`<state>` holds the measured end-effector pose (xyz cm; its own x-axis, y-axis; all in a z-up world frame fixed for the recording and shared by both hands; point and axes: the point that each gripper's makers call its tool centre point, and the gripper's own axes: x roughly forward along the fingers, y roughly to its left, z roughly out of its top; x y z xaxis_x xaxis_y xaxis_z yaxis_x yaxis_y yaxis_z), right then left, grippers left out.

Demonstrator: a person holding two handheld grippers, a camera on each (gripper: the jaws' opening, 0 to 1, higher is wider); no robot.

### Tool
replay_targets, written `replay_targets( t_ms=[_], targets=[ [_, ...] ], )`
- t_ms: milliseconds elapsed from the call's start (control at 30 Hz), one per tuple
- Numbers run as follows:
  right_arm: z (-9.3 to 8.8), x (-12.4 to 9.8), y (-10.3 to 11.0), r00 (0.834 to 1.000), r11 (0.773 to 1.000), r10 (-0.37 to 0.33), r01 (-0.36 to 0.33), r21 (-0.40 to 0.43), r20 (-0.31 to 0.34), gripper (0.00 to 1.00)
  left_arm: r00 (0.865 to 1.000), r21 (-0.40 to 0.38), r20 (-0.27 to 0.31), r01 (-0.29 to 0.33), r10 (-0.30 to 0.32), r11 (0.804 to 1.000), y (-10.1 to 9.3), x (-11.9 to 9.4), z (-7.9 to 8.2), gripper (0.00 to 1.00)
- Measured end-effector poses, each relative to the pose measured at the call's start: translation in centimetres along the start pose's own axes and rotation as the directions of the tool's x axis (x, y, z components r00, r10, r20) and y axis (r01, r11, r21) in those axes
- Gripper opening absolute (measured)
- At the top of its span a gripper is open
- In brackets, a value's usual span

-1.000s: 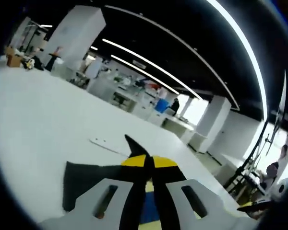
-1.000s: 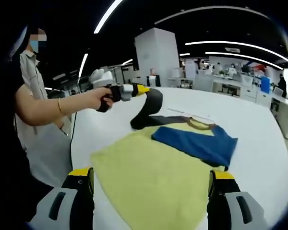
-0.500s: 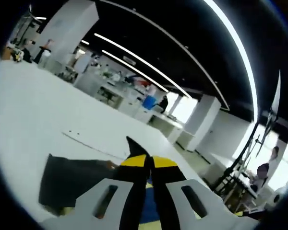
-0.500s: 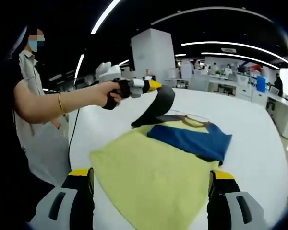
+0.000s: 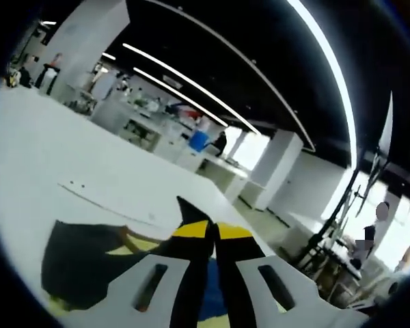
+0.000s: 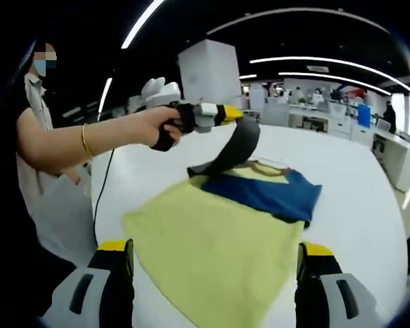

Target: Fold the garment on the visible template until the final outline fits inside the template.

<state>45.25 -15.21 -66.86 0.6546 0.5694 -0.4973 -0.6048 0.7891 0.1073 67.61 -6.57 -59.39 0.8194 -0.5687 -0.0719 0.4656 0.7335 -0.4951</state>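
Note:
A yellow garment (image 6: 212, 253) lies flat on the white table (image 6: 359, 205), with its blue sleeve (image 6: 270, 195) folded in over the chest. In the right gripper view my left gripper (image 6: 234, 113) hangs above the collar, shut on the dark grey sleeve (image 6: 238, 145), which drapes down from it to the shoulder. Seen from the left gripper view, the left gripper (image 5: 206, 229) has its jaws pressed together and the dark sleeve (image 5: 82, 256) falls away below. My right gripper (image 6: 215, 247) stands open near the garment's hem, one jaw on each side.
A thin pale strip (image 5: 99, 203) lies on the table beyond the sleeve. A person (image 6: 37, 150) stands at the table's left edge, a hand (image 6: 162, 126) around the left gripper's handle. Desks, pillars and other people fill the far background.
The left gripper has carried the dark sleeve higher and further right, over the collar. The right gripper has stayed open near the hem.

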Motion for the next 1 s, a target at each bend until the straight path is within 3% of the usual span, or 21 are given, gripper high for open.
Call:
replay_targets(
  t_ms=[200,400,533,600,767,933,1000],
  targets=[
    [-0.2,-0.3,-0.3,1.000,1.000,-0.014,0.014,0.017,-0.002,0.98,0.997,0.021,-0.047,0.059,-0.058,0.998,-2.2,1.2,-1.9,0.00],
    [-0.9,-0.2,-0.1,1.000,1.000,-0.012,0.013,0.013,-0.026,0.98,0.991,0.049,-0.115,0.076,-0.070,0.996,-2.7,2.0,-4.3,0.00],
    [-1.1,-0.2,0.0,1.000,1.000,-0.009,0.009,0.018,-0.029,0.98,0.987,0.036,-0.145,0.079,-0.073,0.996,-3.1,2.6,-5.6,0.00],
    [-1.2,-0.3,0.0,0.999,1.000,-0.011,0.012,0.020,-0.034,0.98,0.985,-0.050,-0.149,0.083,-0.090,0.995,-3.6,2.9,-6.1,0.00],
    [-1.5,-0.3,-0.3,0.999,0.999,-0.021,0.022,0.026,-0.037,0.98,0.981,-0.016,-0.162,0.102,-0.103,0.995,-4.6,3.8,-7.1,0.00],
    [-1.7,-0.2,-0.6,0.999,0.999,-0.032,0.033,0.038,-0.034,0.98,0.971,-0.026,-0.215,0.099,-0.102,0.995,-4.8,4.4,-9.7,0.00],
    [-1.7,-0.2,-0.7,0.999,0.999,-0.031,0.033,0.042,-0.035,0.98,0.960,-0.028,-0.257,0.103,-0.106,0.994,-4.9,4.4,-11.2,0.00]
  ],
)
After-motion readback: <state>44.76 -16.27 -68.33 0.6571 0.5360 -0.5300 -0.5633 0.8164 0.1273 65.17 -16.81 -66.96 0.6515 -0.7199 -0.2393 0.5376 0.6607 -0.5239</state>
